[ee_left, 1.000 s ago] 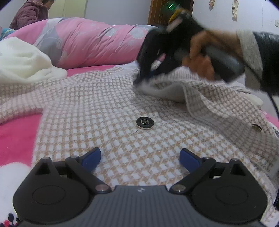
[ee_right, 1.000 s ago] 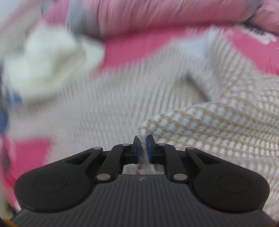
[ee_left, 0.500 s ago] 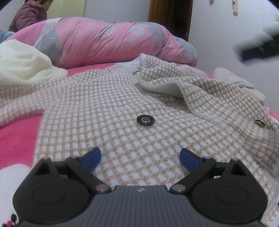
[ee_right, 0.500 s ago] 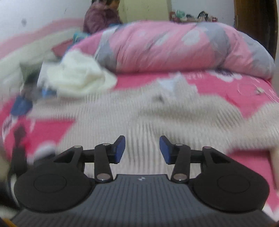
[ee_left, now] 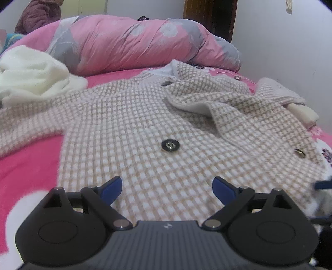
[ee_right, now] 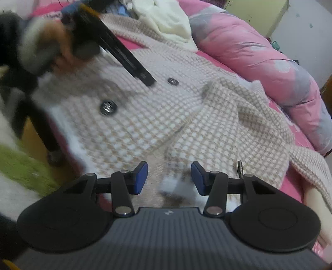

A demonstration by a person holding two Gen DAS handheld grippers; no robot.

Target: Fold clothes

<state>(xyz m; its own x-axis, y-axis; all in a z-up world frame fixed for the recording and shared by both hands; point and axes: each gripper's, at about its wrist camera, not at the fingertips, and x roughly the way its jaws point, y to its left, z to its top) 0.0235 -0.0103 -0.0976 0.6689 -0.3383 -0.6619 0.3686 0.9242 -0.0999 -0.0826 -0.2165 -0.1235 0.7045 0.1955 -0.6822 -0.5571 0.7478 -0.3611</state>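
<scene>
The left gripper (ee_left: 167, 185) hangs over the lower front of the cardigan (ee_left: 145, 124), its blue pads spread wide with nothing between them. The right gripper (ee_right: 169, 176) sits low at the hem, jaws partly apart, not pinching anything, though blurred fabric lies under the gap. The cardigan is spread face up on the pink bed (ee_left: 27, 162), one front panel folded back into a loose ridge. A dark button (ee_left: 170, 144) sits mid-chest, a second button (ee_left: 300, 153) near the right edge. Beyond lie a white garment (ee_left: 31, 74) and a pink quilt (ee_left: 134, 43). A person (ee_left: 39, 14) sits far back.
</scene>
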